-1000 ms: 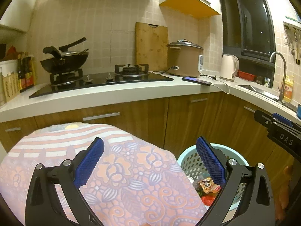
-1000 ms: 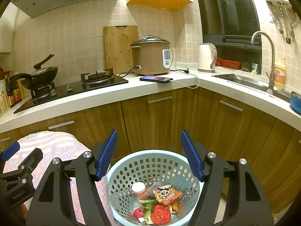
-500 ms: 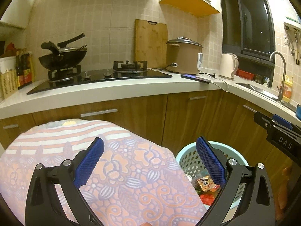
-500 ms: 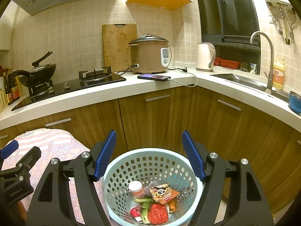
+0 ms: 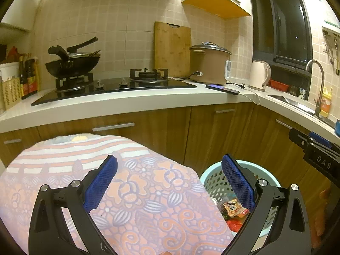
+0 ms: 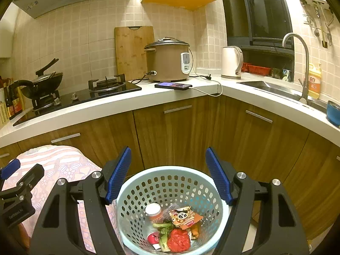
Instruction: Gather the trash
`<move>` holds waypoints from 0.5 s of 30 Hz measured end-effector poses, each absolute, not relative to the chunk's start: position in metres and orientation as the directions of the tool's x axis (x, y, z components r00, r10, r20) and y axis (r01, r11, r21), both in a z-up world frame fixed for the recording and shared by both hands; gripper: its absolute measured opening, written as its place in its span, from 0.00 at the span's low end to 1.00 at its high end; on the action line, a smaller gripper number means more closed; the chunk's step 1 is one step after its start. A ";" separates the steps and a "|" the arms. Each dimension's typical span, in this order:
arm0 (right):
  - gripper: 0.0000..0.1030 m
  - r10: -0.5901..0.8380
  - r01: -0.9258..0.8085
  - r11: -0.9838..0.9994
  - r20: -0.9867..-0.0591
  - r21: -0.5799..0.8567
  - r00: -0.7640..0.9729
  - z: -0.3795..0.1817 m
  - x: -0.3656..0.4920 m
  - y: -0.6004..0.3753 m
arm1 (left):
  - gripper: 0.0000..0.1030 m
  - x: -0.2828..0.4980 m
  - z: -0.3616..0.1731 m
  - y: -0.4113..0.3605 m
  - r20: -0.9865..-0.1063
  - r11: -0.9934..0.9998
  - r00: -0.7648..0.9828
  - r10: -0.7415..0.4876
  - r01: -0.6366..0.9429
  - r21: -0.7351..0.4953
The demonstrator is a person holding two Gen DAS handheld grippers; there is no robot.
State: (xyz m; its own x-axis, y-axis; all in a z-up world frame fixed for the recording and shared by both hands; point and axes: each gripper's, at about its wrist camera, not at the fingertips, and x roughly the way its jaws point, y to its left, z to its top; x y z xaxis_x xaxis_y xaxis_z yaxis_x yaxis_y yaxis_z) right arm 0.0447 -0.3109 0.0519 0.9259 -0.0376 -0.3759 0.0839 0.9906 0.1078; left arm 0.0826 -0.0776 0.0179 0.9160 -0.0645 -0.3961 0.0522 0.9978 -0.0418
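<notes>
A pale blue perforated trash basket (image 6: 136, 188) stands on the floor in front of the wooden cabinets. It holds a panda snack wrapper (image 6: 184, 216), a small bottle (image 6: 154, 210), green scraps and a red crumpled piece (image 6: 178, 240). My right gripper (image 6: 167, 175) is open and empty, above the basket's rim. My left gripper (image 5: 169, 183) is open and empty, above a patterned cloth (image 5: 146, 193), with the basket (image 5: 209, 177) to its lower right.
The cloth-covered table (image 6: 61, 165) stands left of the basket. The countertop (image 5: 127, 103) carries a stove with a wok (image 5: 72, 63), a rice cooker (image 6: 167, 60), a charging phone (image 6: 173, 85) and a kettle (image 6: 231, 62). A sink and tap (image 6: 297, 63) are at the right.
Both grippers have risen slightly, so the countertop and basket sit lower in view. Both stay open and empty. The trash in the basket has not moved.
</notes>
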 end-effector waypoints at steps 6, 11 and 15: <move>0.66 -0.036 0.079 0.992 -0.375 0.102 0.926 0.051 0.044 -0.310 | 0.93 0.082 0.018 -0.078 -0.397 0.998 0.916 -0.065 0.051 -0.045; 0.66 -0.035 0.080 0.991 -0.375 0.104 0.926 0.052 0.044 -0.310 | 0.92 0.082 0.018 -0.079 -0.398 0.998 0.915 -0.065 0.049 -0.049; 0.66 -0.034 0.078 0.992 -0.374 0.103 0.927 0.052 0.044 -0.310 | 0.93 0.082 0.018 -0.079 -0.396 0.998 0.916 -0.064 0.049 -0.048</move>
State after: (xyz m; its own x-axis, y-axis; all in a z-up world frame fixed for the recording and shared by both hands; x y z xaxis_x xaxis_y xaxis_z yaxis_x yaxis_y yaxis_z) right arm 0.0445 -0.3101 0.0518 0.9267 -0.0344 -0.3742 0.0783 0.9916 0.1028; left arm 0.0823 -0.0789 0.0181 0.9159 -0.0638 -0.3963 0.0489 0.9977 -0.0477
